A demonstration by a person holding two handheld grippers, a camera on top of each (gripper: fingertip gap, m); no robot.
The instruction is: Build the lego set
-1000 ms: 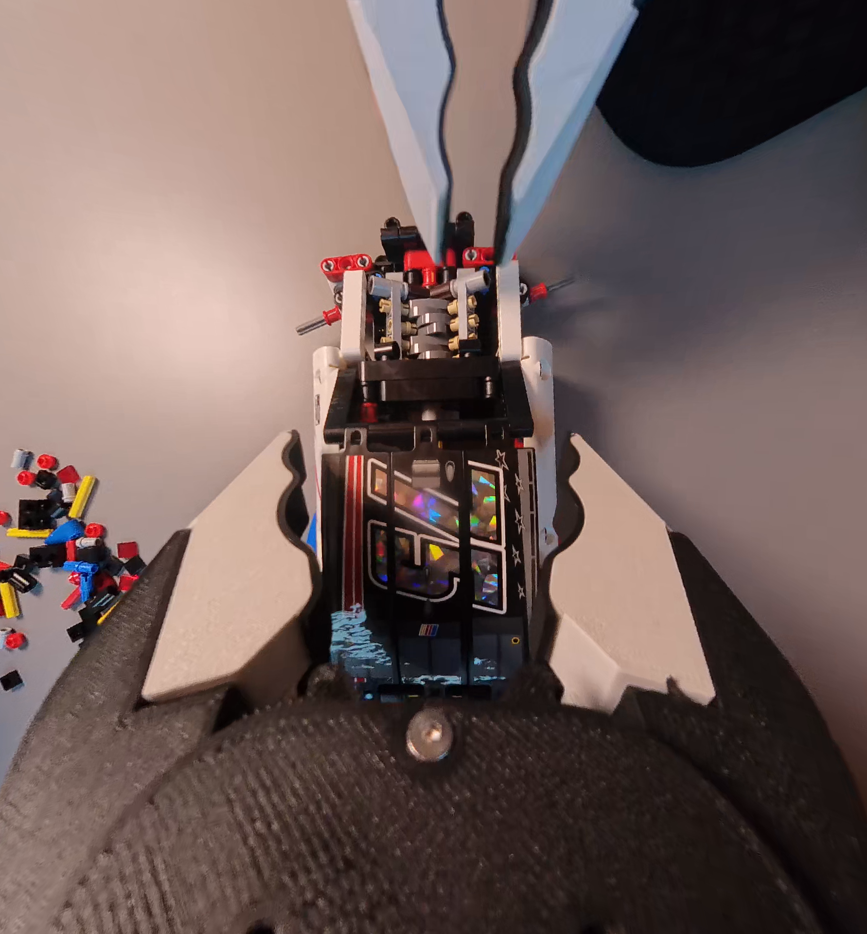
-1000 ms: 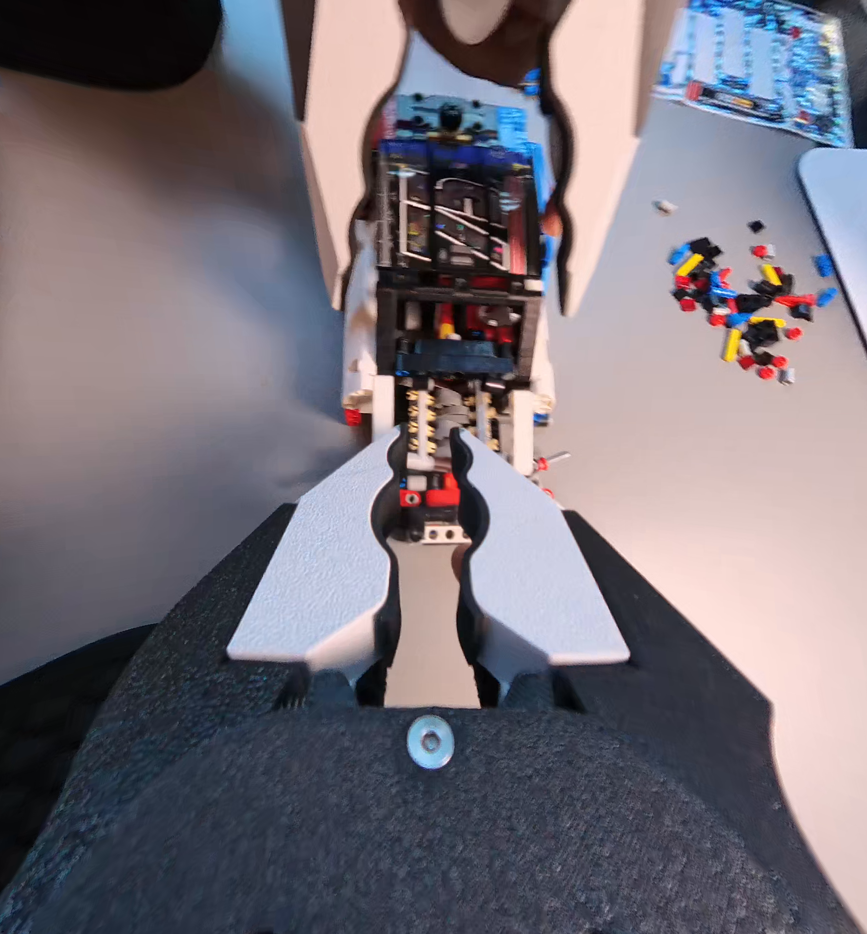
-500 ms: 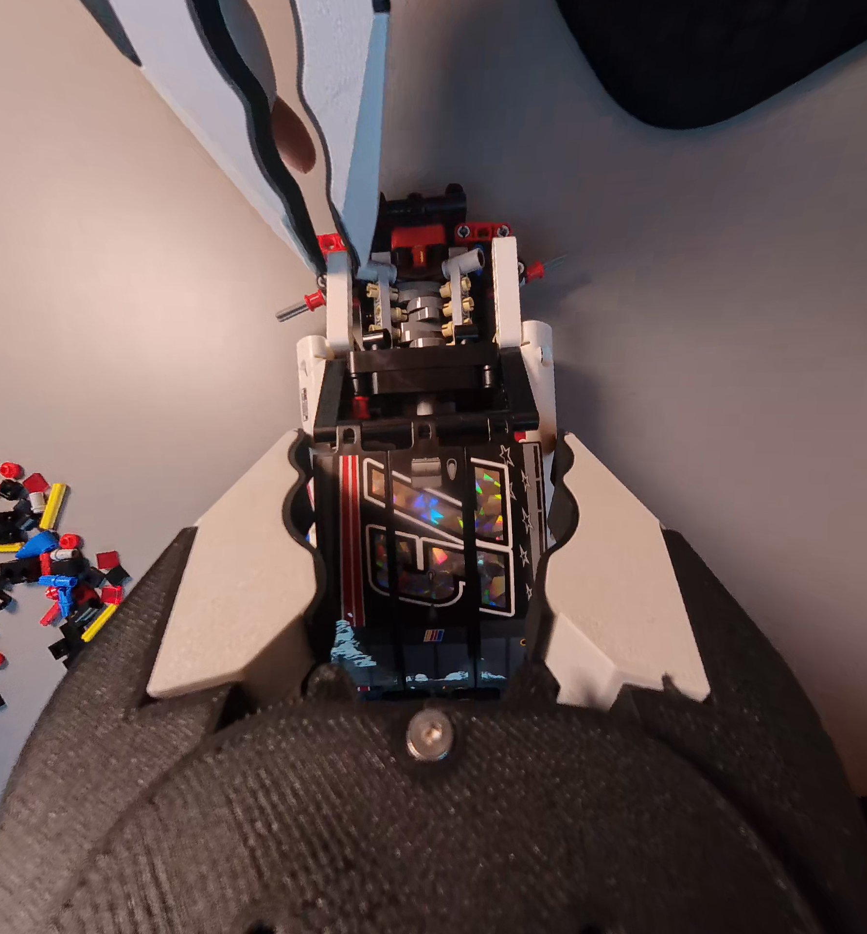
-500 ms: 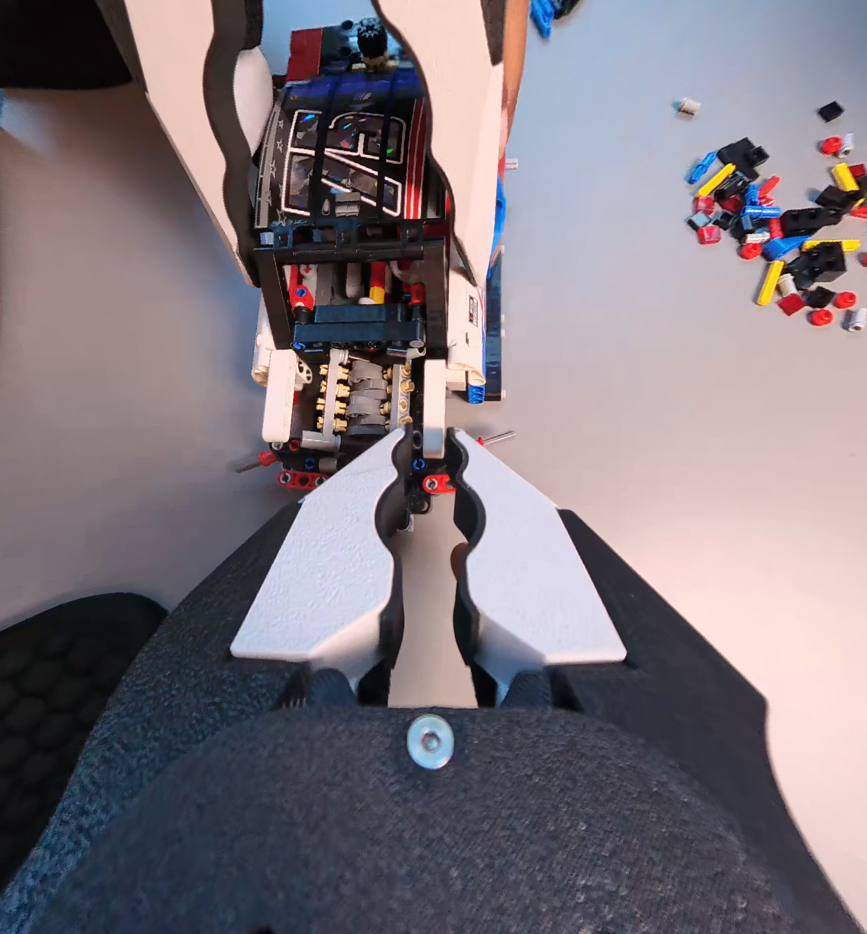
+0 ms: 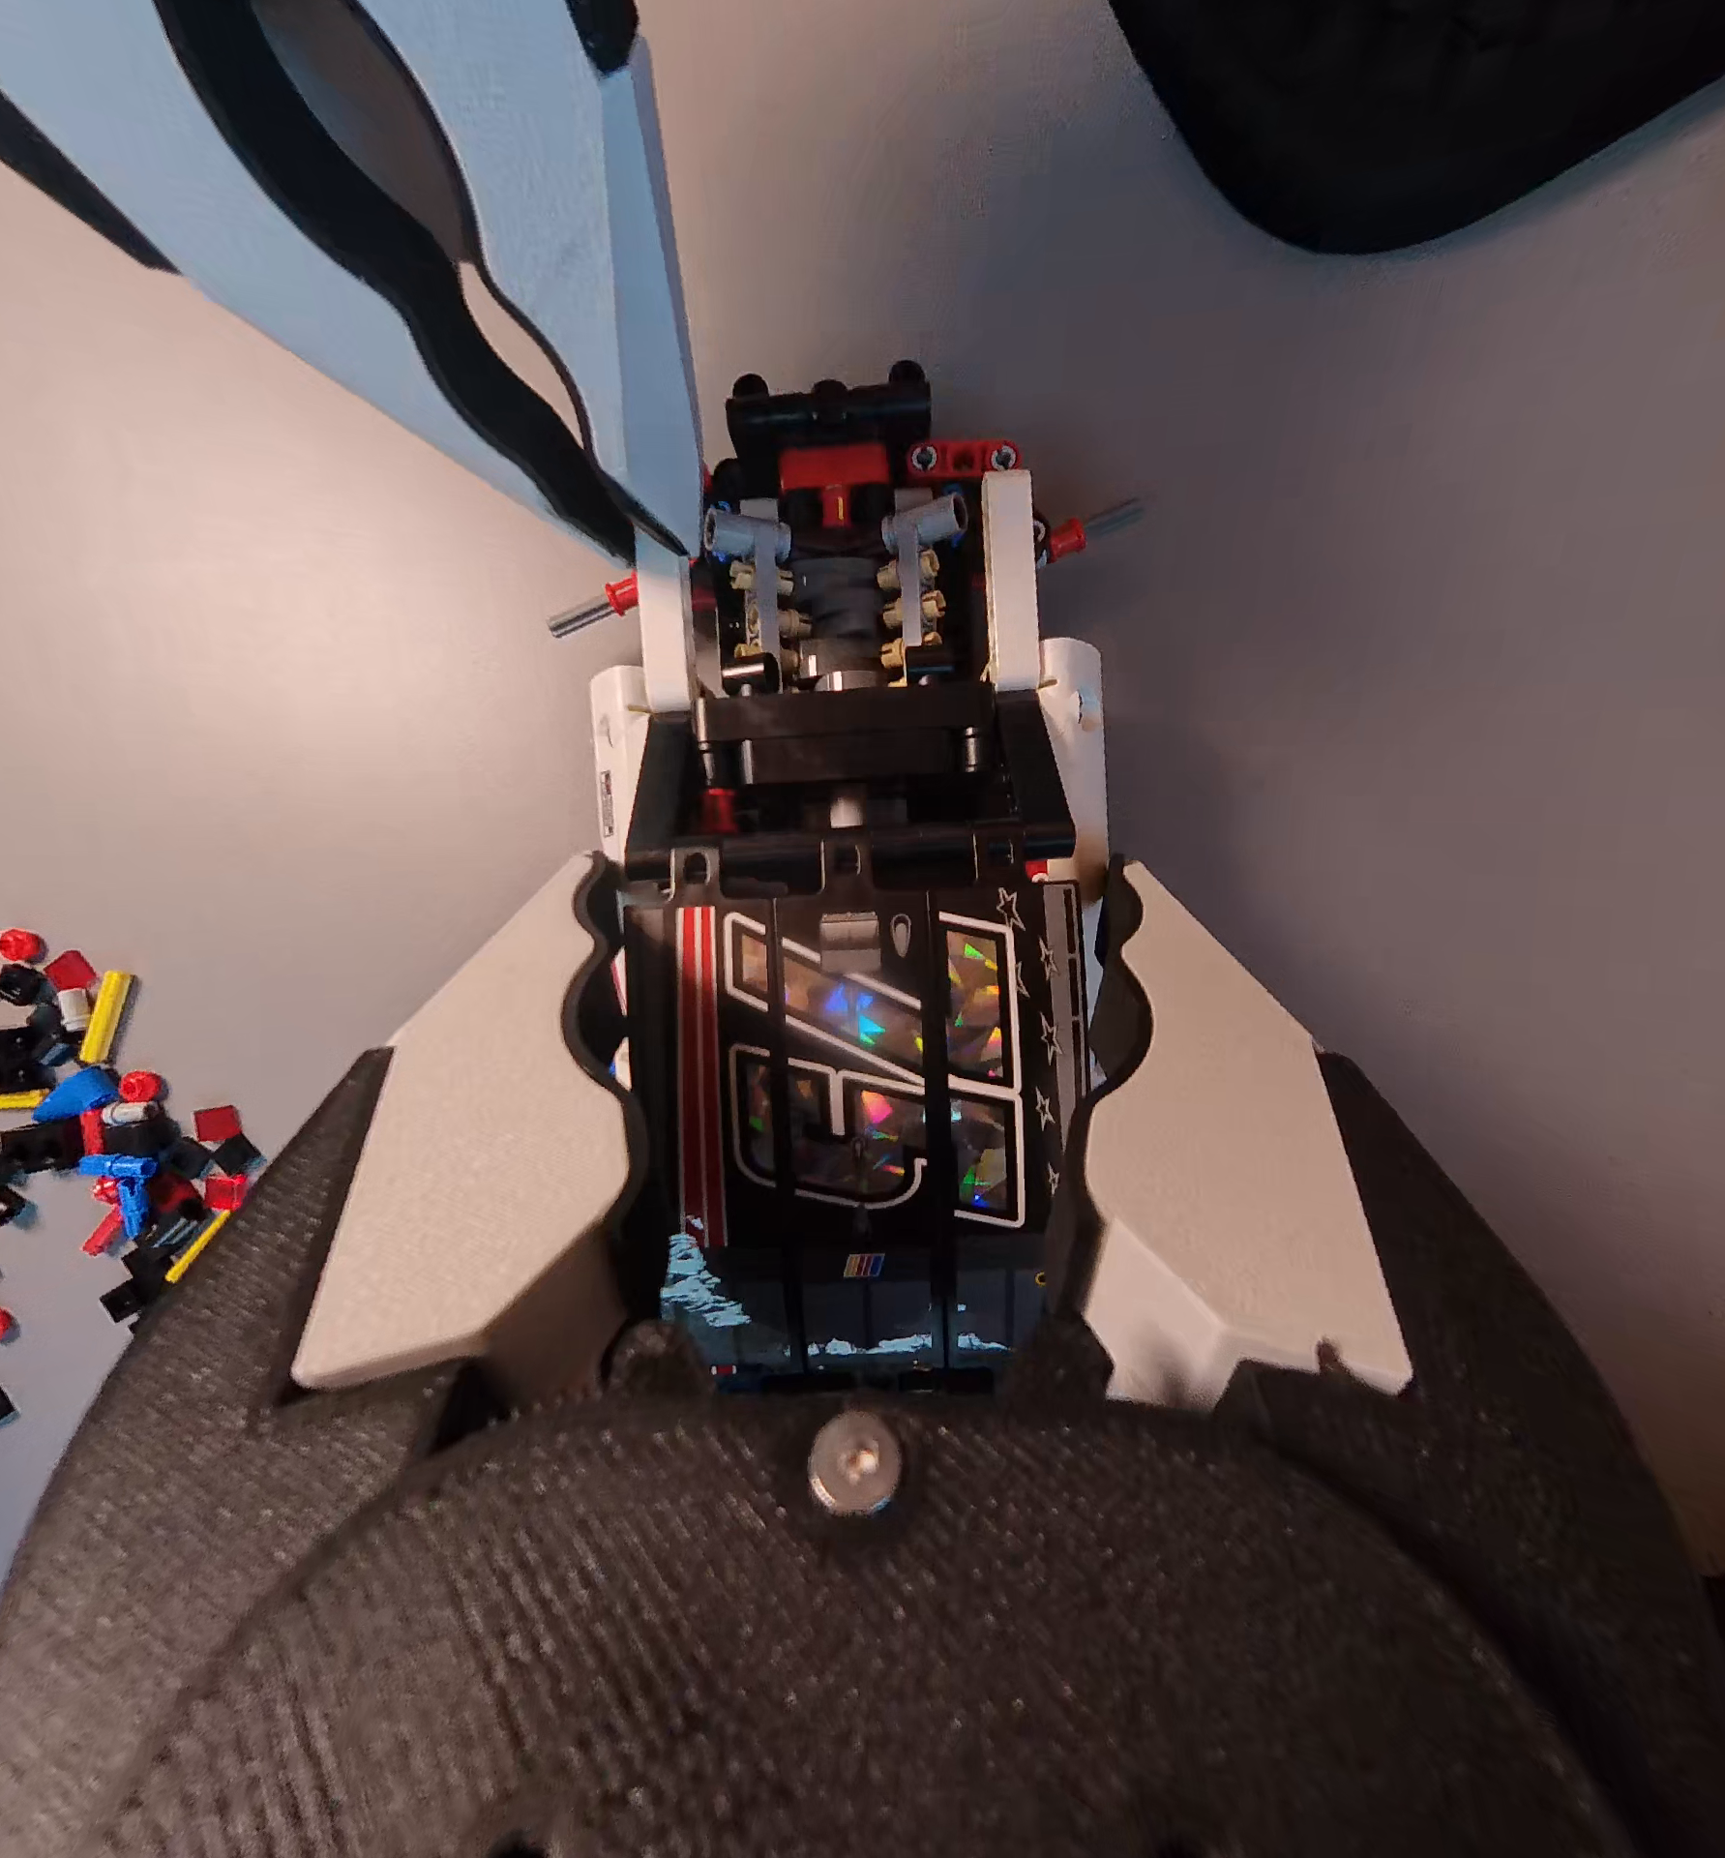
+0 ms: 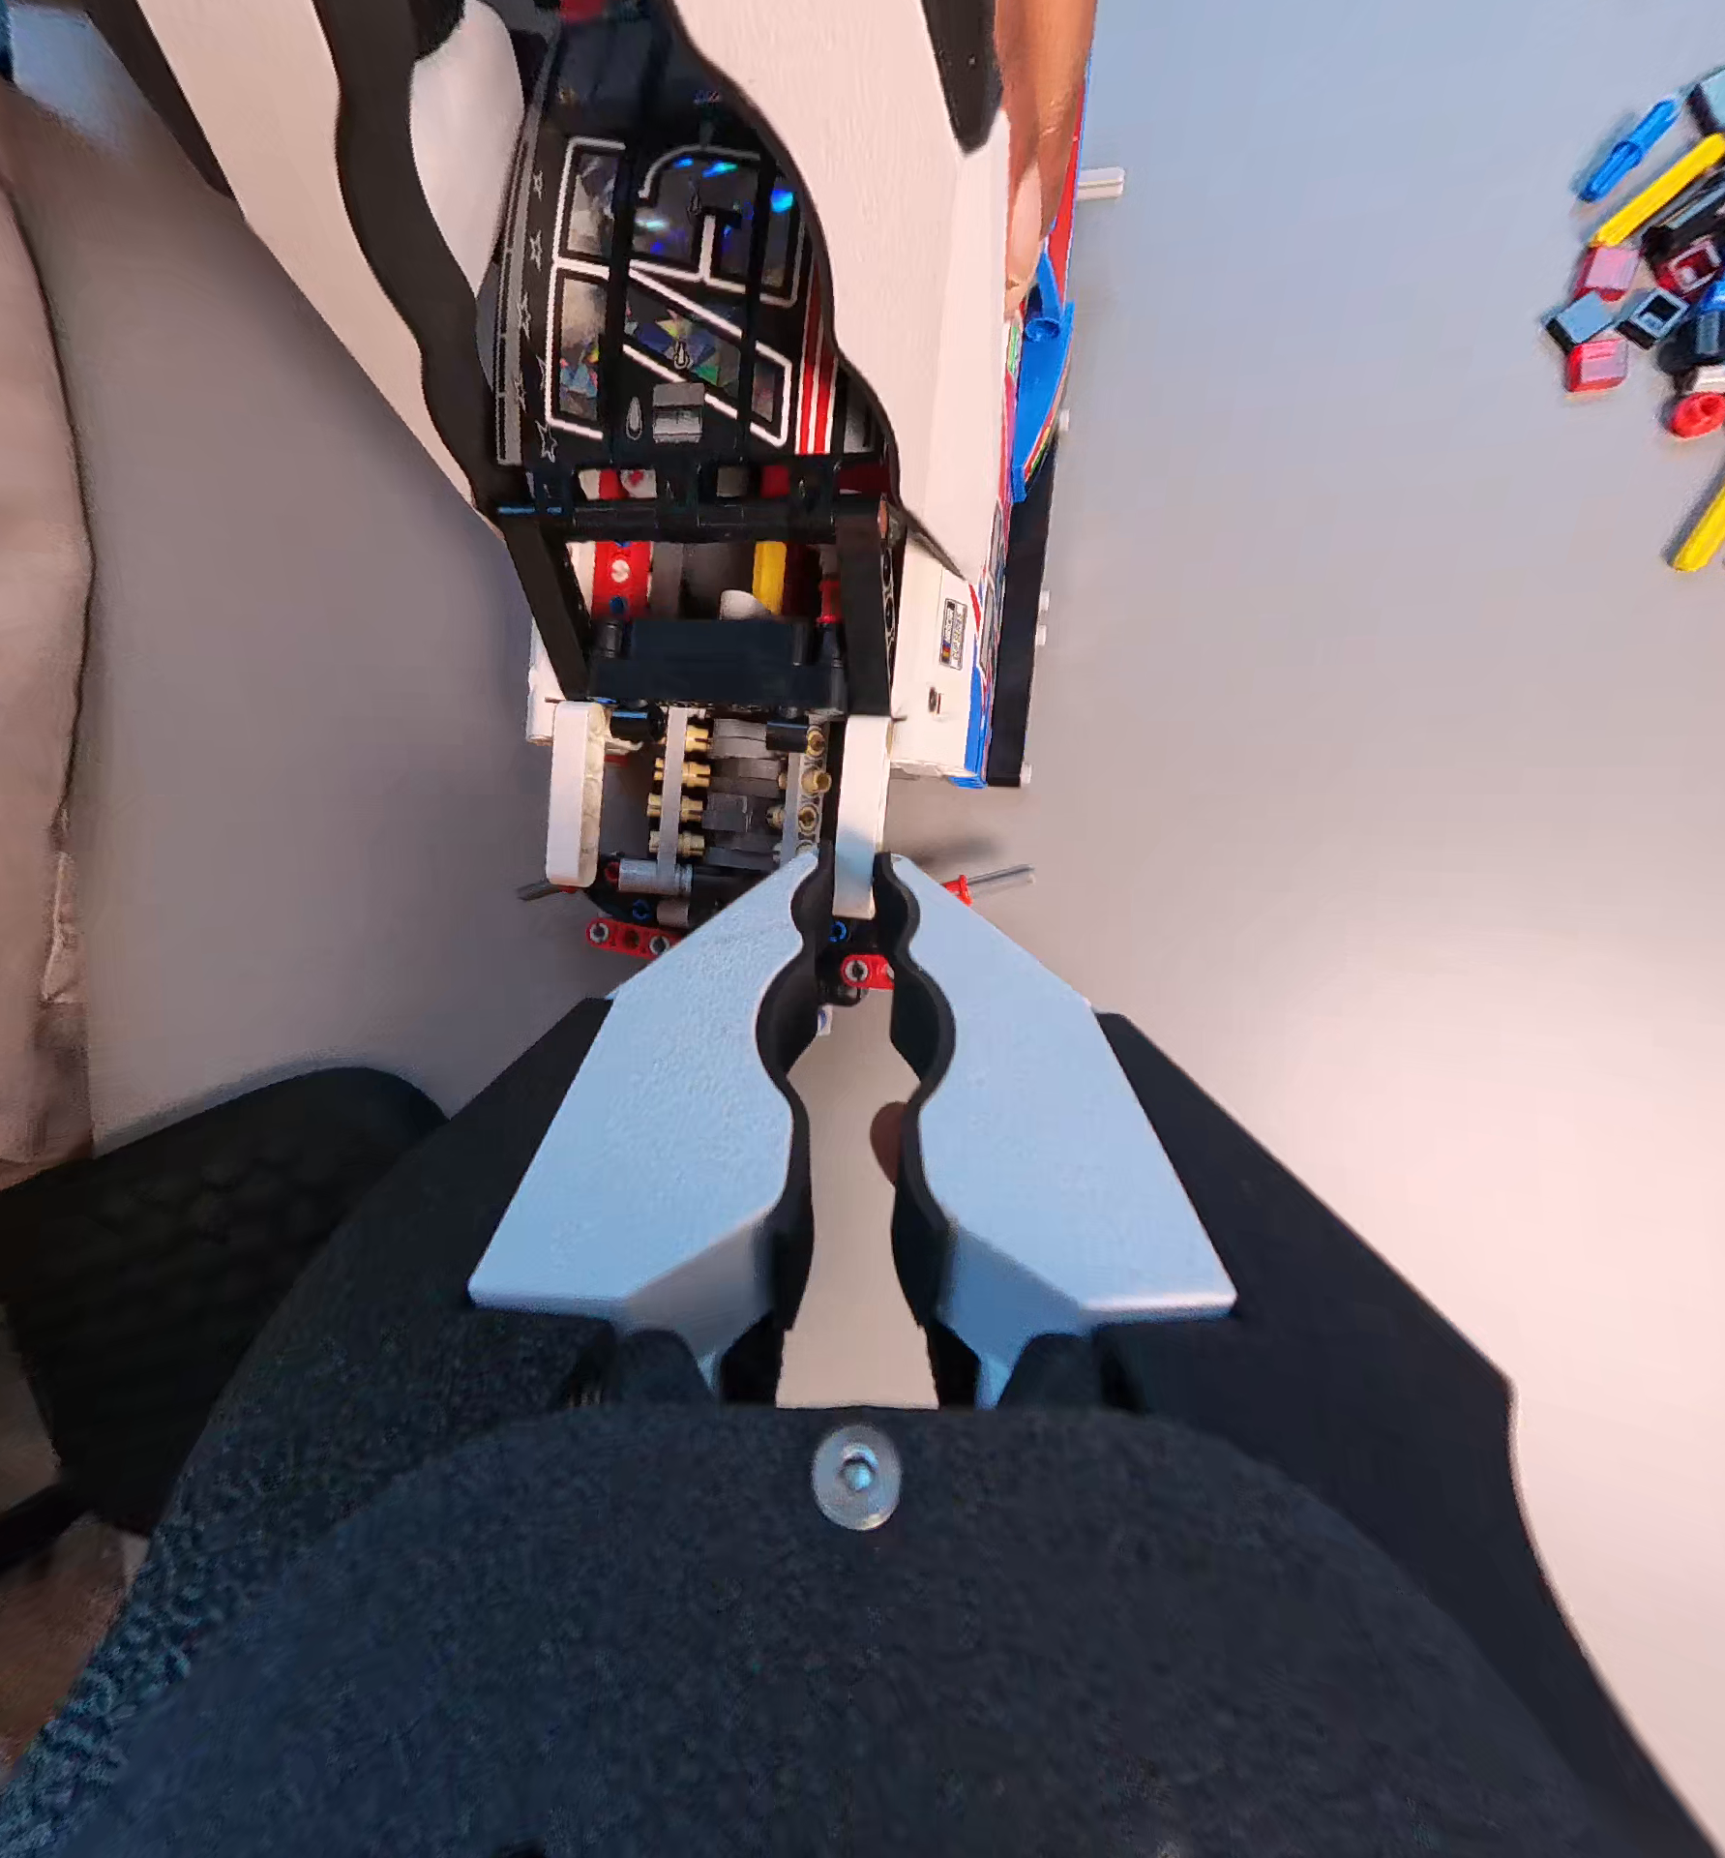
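Loose pile of small bricks (image 5: 64,1136) sits on the table (image 5: 1441,704) off to the left of the left gripper (image 5: 858,1015), well apart from the model: red, yellow, blue and black bits, mostly studs and short rods. Same pile shows up far right in the right wrist view. A dark rounded thing (image 5: 1501,111) lies past the model on the left gripper's far right, can't tell what it is.

The lego car (image 5: 843,905) is between the two grippers. The left gripper has its wavy black-lined fingers (image 5: 496,1136) spread wide and pressed on both sides of the black roof section with the shiny holographic sticker, so it's clamping the body.

The right gripper (image 6: 853,890) comes in from the opposite end, angled across from the left gripper's upper left. Its fingers are nearly together, pinching the tip of a white beam (image 6: 863,804) that runs alongside the exposed engine block (image 6: 737,794), grey with tan pins. Thin grey axles with red bushes stick out both sides there.

Gripper bodies are coarse black printed plastic, fingers smooth pale grey.
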